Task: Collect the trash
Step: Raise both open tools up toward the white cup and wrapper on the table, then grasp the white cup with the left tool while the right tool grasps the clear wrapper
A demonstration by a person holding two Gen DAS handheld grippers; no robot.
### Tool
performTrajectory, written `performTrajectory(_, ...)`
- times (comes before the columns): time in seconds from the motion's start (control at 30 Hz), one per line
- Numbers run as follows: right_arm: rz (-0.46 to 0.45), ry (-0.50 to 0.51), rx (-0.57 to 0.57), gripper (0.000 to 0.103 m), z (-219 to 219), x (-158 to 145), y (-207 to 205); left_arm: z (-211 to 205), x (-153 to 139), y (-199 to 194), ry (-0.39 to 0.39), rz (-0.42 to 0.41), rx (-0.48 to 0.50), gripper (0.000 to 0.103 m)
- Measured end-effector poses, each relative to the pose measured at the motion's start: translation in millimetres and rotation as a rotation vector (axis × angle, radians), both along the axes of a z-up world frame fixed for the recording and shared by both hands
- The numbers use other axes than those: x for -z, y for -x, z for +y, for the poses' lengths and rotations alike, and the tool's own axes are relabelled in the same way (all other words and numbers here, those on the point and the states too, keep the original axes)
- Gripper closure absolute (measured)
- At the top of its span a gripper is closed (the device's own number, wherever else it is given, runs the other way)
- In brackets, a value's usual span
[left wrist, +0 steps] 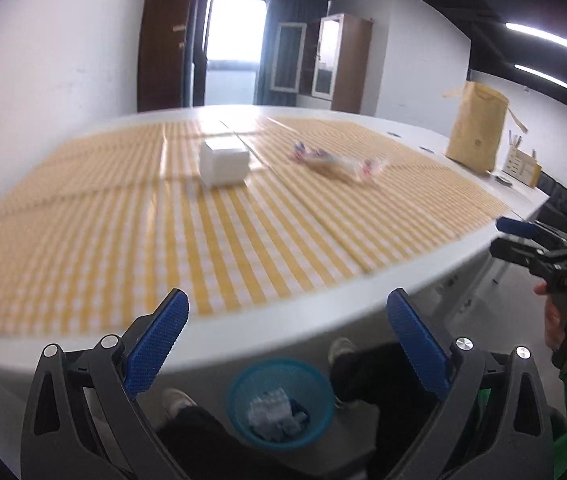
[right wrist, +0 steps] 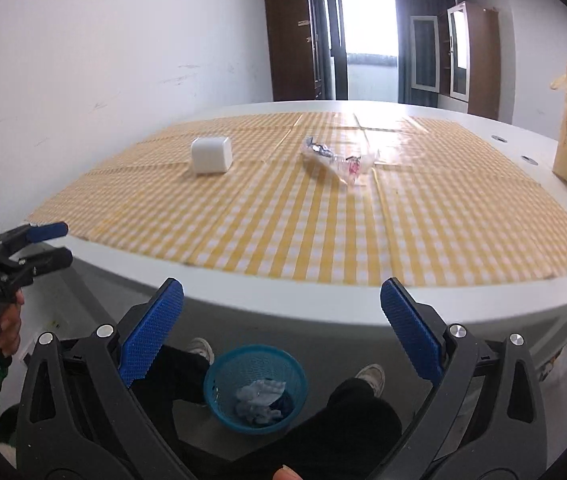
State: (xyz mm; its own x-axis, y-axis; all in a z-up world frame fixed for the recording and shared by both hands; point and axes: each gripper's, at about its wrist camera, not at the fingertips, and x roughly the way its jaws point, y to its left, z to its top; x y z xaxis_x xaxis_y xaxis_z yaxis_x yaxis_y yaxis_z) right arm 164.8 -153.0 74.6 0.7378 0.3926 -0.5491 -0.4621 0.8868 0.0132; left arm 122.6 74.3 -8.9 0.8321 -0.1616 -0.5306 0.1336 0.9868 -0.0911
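Sitting on the floor between the person's black-trousered legs, a round blue plastic mesh basket (right wrist: 255,388) holds crumpled white and pale blue paper scraps (right wrist: 261,402) heaped in its bottom; the left wrist view shows the same basket (left wrist: 281,402) with the scraps (left wrist: 277,414) inside. Above it, the left gripper (left wrist: 287,344) has its blue-padded jaws spread wide with nothing between them, and the right gripper (right wrist: 281,330) is likewise spread wide and empty. Both hang just short of the near edge of the white table (right wrist: 283,304). Each gripper also shows at the side of the other's view, held in a hand beside a green sleeve.

On the table lies a yellow-and-white checked cloth (right wrist: 303,224). Farther back on the cloth, left of centre, stands a small white rounded box (right wrist: 211,156). To its right, well apart from it, lies a crumpled clear plastic wrapper with red and blue print (right wrist: 337,160), flat on the cloth. At the far right edge of the table stands a tall brown paper bag (left wrist: 477,126), upright; its contents cannot be seen.
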Motion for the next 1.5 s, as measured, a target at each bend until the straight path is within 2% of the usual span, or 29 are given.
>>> performTrajectory(0.2,0.014,-0.015,0.001,0.009,1.9,-10.0,-37.4,22.7,-21.5,-38.3,-0.039,-0.014,-0.037,0.006)
performTrajectory(0.4,0.052,-0.022,0.017,0.009,0.5,-13.3,-88.2,39.3,-30.8,-90.1,-0.039,0.017,-0.052,0.006)
performTrajectory(0.63,0.068,0.012,0.039,0.009,2.1,-18.3,-145.5,49.5,-18.6,-145.9,-0.051,0.091,-0.118,0.006)
performTrajectory(0.9,0.120,0.030,0.058,0.010,3.0,-14.8,-210.3,51.5,-18.8,-192.8,-0.048,0.123,-0.117,0.006)
performTrajectory(1.07,0.166,0.006,0.067,0.014,4.0,-11.9,-241.3,50.7,-13.5,-229.7,-0.050,0.185,-0.076,0.006)
performTrajectory(1.27,0.244,-0.027,0.104,0.026,-1.3,2.7,-270.7,49.9,-2.8,-265.3,-0.060,0.240,-0.050,0.006)
performTrajectory(1.37,0.280,-0.056,0.104,0.033,-1.6,8.6,-278.0,44.6,0.7,-271.8,-0.053,0.239,-0.018,0.008)
performTrajectory(1.43,0.288,-0.040,0.088,0.044,5.0,12.3,-279.4,40.1,2.5,-274.8,-0.042,0.236,-0.001,0.012)
performTrajectory(1.5,0.279,-0.015,0.063,0.050,12.9,13.9,-277.6,37.5,4.5,-275.8,-0.038,0.230,0.009,0.024)
